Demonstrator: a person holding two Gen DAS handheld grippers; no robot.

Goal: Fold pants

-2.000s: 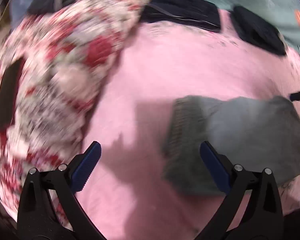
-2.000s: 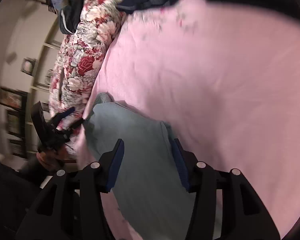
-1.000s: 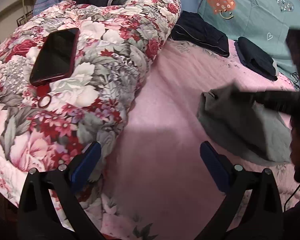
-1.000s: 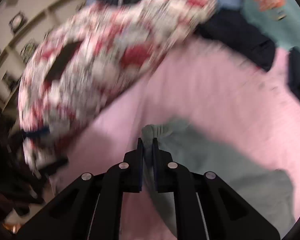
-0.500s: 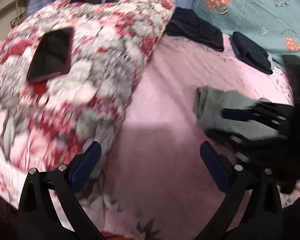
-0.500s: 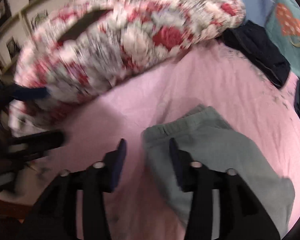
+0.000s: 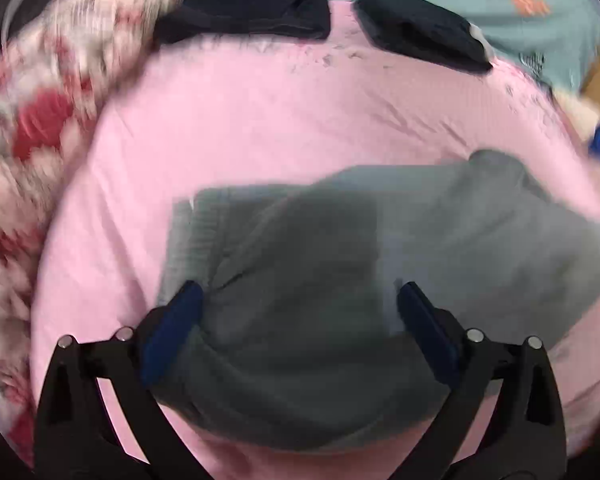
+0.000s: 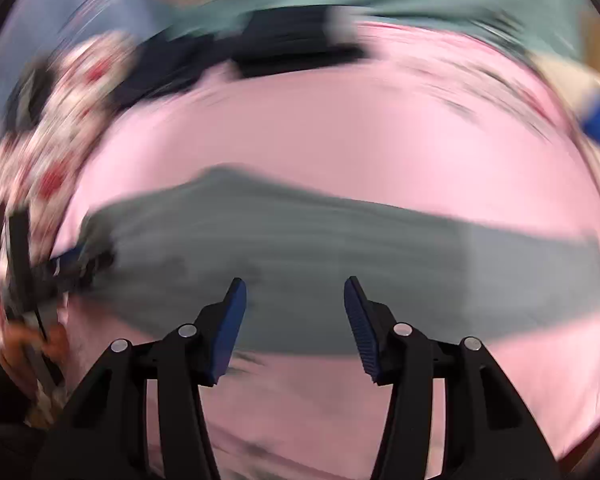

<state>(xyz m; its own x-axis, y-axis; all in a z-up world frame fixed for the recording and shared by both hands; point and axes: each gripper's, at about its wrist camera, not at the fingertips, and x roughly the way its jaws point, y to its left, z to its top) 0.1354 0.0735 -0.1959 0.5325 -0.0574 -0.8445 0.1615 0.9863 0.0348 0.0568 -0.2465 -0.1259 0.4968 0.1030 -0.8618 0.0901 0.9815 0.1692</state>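
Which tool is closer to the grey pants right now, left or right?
Left. The left tool is open right over the grey pants, fingers straddling the fabric. The right tool is open too, held back near their edge.

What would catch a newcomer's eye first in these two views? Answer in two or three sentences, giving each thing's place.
The grey pants lie bunched in the middle of the pink bedsheet, with the open left gripper spread just over them. A red-and-white floral quilt fills the left edge. Two dark folded garments sit at the far side of the sheet.
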